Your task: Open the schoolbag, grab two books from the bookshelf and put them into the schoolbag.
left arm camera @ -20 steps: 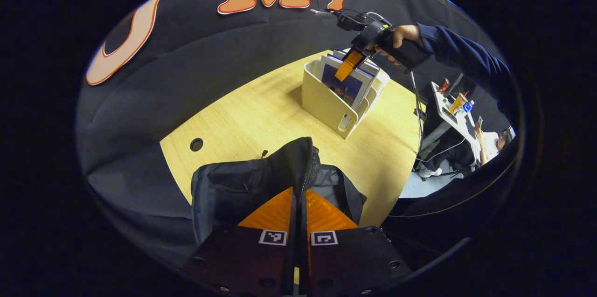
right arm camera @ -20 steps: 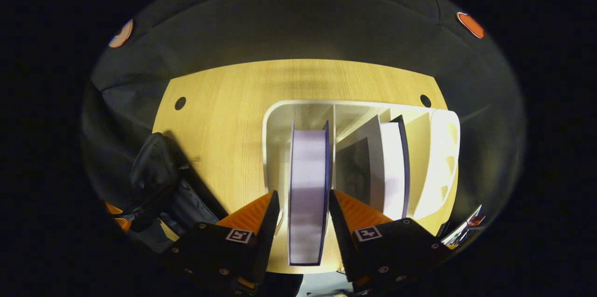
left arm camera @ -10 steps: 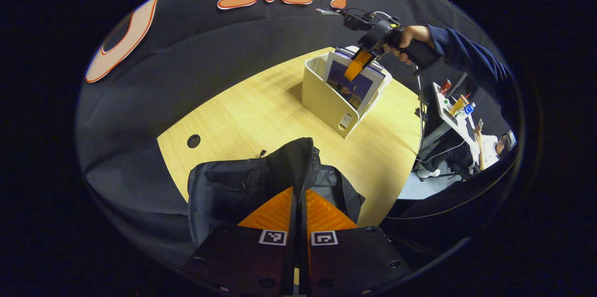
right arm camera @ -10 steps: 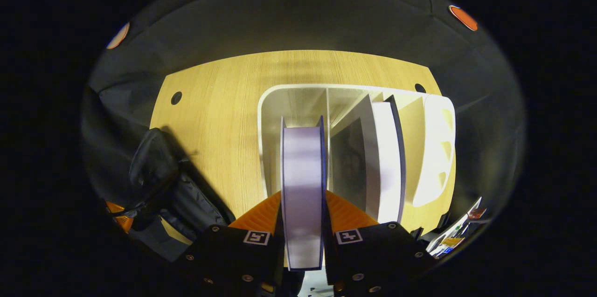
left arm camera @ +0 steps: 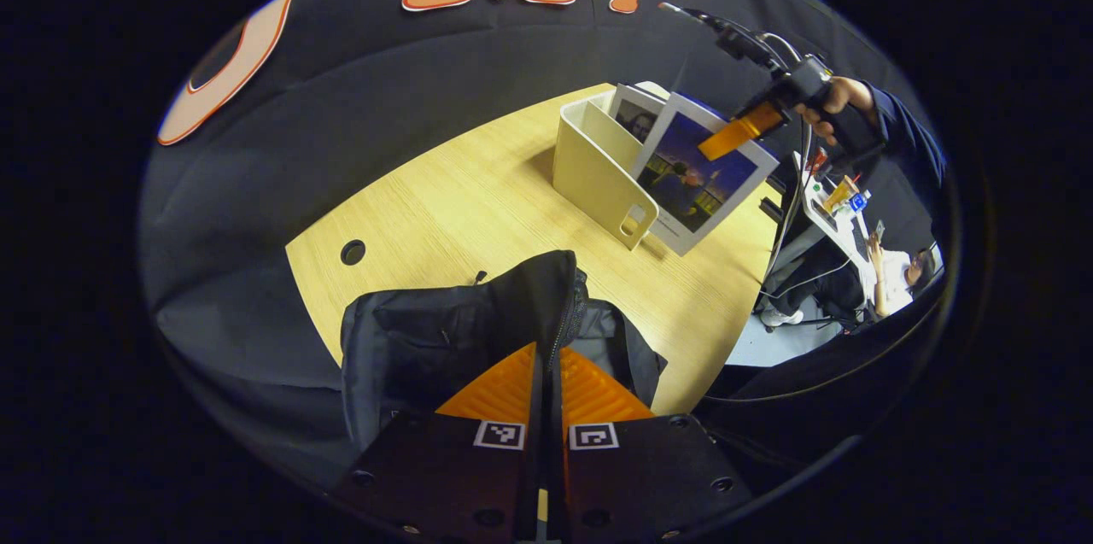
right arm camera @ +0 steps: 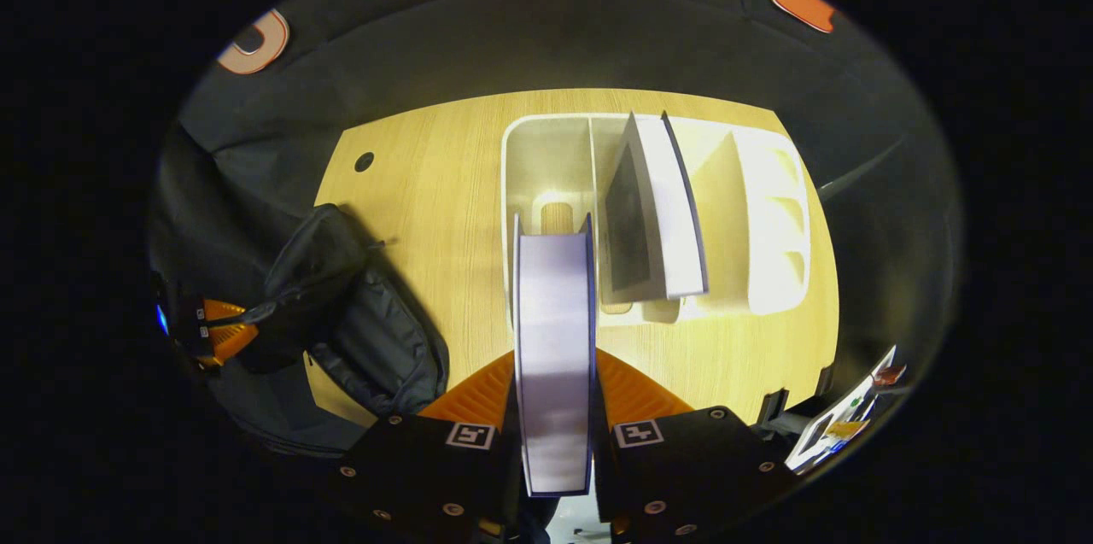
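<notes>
In the left gripper view, at two o'clock, a hand angles the right gripper downward, jaws clamped on a book held beside the bookshelf. The left gripper pinches the schoolbag at six o'clock.

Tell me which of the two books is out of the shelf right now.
The blue-covered book, pinched in the right claw and lifted clear. The other book stands in the white bookshelf.

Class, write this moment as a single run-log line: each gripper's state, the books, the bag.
right gripper: shut on book, lifted clear of bookshelf | left gripper: shut on schoolbag flap | second book: in bookshelf | none bagged
</notes>
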